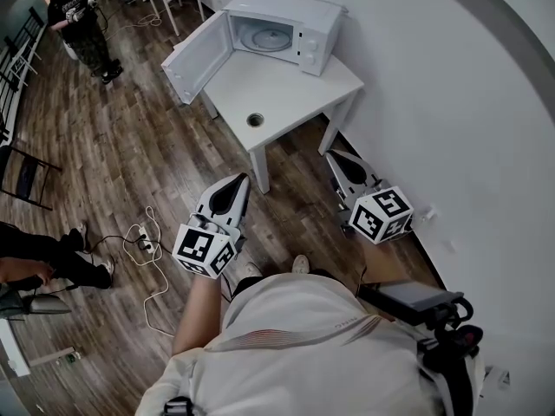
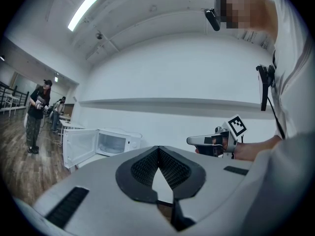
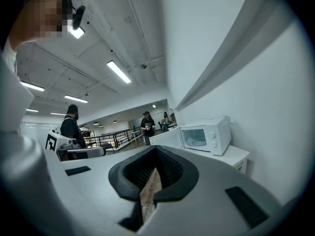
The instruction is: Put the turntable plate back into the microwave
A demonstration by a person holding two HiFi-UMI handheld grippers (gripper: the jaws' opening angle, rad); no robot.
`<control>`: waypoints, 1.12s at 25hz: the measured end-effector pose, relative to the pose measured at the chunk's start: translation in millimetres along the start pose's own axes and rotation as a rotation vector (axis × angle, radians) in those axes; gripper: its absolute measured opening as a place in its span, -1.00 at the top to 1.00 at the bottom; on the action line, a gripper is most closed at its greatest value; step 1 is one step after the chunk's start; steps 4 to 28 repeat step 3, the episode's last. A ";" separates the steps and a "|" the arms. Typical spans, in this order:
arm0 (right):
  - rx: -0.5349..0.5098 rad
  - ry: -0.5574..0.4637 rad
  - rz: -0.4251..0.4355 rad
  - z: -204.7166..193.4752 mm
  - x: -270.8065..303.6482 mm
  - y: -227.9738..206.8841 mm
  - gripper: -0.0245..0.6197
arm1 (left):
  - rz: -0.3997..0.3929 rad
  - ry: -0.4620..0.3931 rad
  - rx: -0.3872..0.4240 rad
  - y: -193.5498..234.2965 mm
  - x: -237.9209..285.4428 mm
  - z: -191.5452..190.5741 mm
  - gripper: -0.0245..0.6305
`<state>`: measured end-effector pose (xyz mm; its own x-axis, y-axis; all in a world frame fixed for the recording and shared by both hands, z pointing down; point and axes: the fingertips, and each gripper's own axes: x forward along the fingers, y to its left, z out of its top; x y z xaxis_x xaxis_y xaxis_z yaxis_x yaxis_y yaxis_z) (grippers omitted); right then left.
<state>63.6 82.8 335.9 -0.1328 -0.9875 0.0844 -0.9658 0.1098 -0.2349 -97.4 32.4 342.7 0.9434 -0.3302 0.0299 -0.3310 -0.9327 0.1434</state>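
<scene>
A: Plate [image 1: 264, 37]?
B: In the microwave [image 1: 305, 26], door open, on white bench [image 1: 286, 94] by the wall [image 1: 451, 102].
A: Fingers?
B: L gripper [image 1: 240, 181] & R gripper [image 1: 336, 157]: both closed, empty, well apart from bench. Wood floor [image 1: 113, 146], cable [image 1: 154, 271] on it.

Our left tongs [image 2: 158, 150] show their black ribbed pads [image 2: 143, 167] closed tip to tip, with nothing between them. Beyond them to the left stands a boxy white microwave oven [image 2: 118, 142], its door [image 2: 78, 146] swung open. To their right, well apart, our right tongs [image 2: 191, 140] are held level.
</scene>
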 end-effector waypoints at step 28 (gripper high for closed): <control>-0.005 -0.002 0.004 0.0 3.3 2.7 0.91 | 0.002 -0.002 0.000 3.7 -1.4 -0.4 0.89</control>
